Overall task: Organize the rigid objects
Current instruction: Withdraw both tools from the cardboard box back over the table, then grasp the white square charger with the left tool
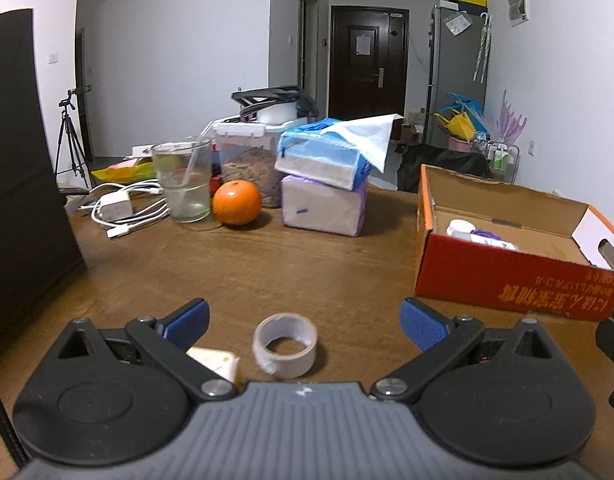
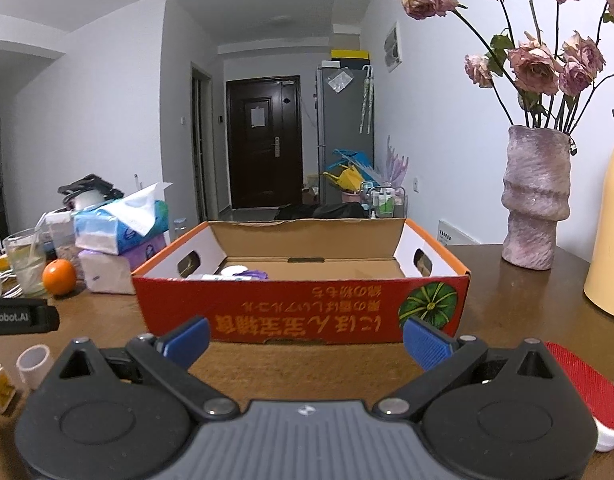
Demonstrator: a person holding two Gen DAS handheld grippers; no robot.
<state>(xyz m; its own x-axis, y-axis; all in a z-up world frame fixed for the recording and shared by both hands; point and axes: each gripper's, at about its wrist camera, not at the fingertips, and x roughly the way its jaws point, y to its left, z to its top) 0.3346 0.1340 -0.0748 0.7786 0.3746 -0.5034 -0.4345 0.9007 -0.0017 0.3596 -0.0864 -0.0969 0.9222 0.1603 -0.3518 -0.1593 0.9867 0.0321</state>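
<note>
One tape roll, one box, two tissue packs.

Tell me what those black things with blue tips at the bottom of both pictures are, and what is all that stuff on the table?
Those are two grabbing tools. A person holds one in each hand, and a small camera rides on each tool, looking forward along its two blue-tipped fingers. So one picture comes from the left gripper and the other from the right gripper.

Both grippers are open and hold nothing.

On the brown table, a roll of tape lies flat just ahead of the left gripper, between its fingers. A small white and yellow box sits beside it. The right gripper faces a red cardboard box, open on top, with a few small things already inside. Further off stand an orange, a glass and tissue packs. A vase of dried roses stands on the right.
</note>
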